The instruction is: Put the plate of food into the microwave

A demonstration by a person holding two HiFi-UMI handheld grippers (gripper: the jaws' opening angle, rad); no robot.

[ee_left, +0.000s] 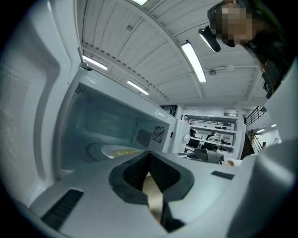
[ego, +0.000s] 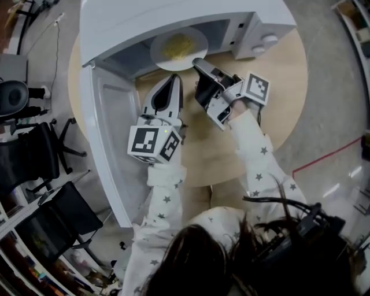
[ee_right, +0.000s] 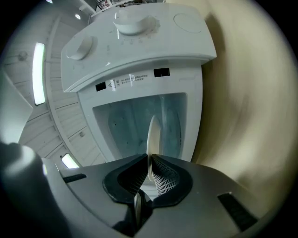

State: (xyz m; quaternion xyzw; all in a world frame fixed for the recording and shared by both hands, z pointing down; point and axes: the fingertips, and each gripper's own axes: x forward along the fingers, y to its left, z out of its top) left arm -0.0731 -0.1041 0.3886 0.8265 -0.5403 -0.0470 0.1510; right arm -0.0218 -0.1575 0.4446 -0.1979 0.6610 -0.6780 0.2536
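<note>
A white plate point(ego: 178, 47) of yellow food sits half inside the mouth of the white microwave point(ego: 173, 17). My right gripper point(ego: 199, 65) is shut on the plate's near rim. In the right gripper view the plate point(ee_right: 152, 132) shows edge-on between the jaws of my right gripper point(ee_right: 150, 162), with the microwave's cavity point(ee_right: 139, 116) behind. My left gripper point(ego: 171, 85) hovers just in front of the opening, shut and holding nothing. Its own view shows the plate point(ee_left: 118, 151) low in the cavity beyond the closed tips of my left gripper point(ee_left: 149, 160).
The microwave door point(ego: 110, 133) hangs wide open to the left, past the round wooden table point(ego: 277, 98). The control dials point(ego: 269, 40) sit on the microwave's right. Black chairs point(ego: 34, 156) stand on the floor at the left.
</note>
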